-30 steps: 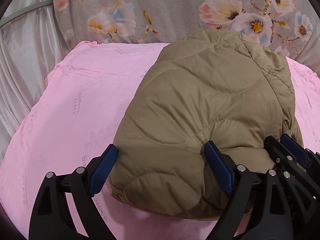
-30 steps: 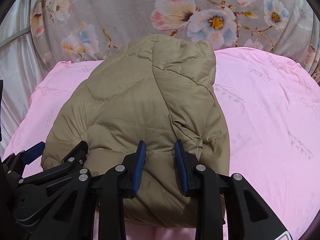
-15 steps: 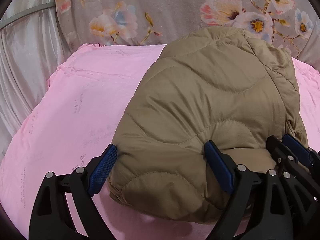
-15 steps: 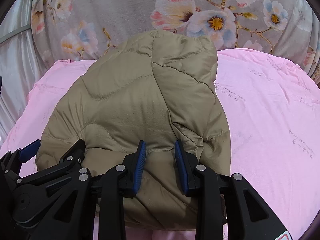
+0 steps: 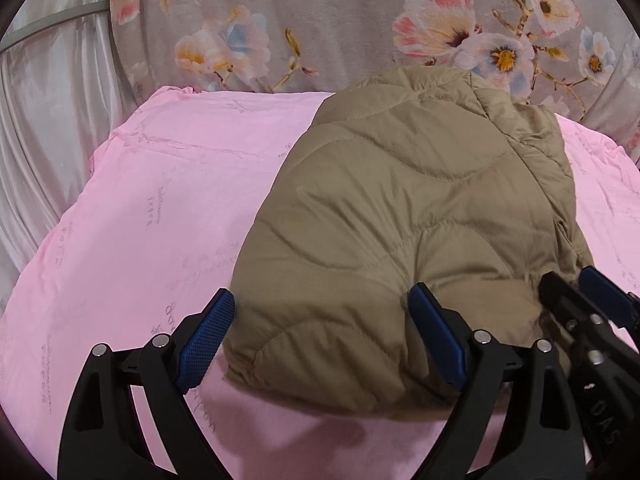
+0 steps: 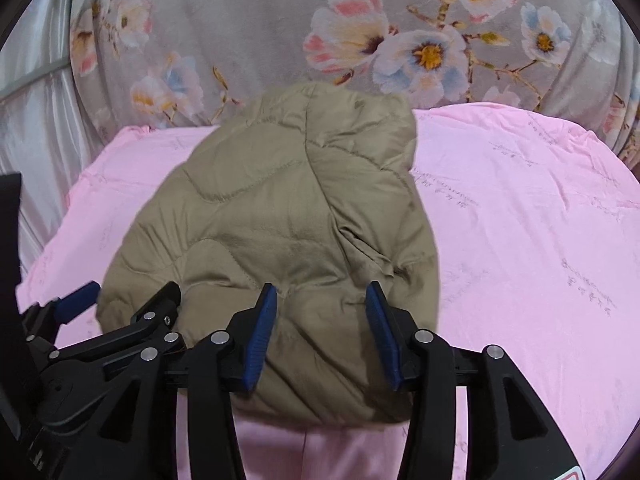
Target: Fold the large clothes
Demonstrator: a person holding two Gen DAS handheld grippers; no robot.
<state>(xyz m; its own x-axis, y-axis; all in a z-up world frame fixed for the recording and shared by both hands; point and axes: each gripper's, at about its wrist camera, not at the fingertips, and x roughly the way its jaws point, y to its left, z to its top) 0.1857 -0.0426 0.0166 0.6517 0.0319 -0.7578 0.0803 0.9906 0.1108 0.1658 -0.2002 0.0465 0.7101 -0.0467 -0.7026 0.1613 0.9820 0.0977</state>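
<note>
The quilted tan jacket (image 6: pixel 280 216) lies folded on the pink bed sheet (image 5: pixel 152 216). Both tools, left tool (image 5: pixel 320 336) and right tool (image 6: pixel 322 332), gape wide over its near edge, gripping nothing. It looks puffy, light and slippery; pinch the near hem.

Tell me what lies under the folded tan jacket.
The tan quilted jacket rests on a pink sheet, which shows all around it. Its folded-in layers and the sheet directly beneath are covered. Behind it stands floral fabric.
</note>
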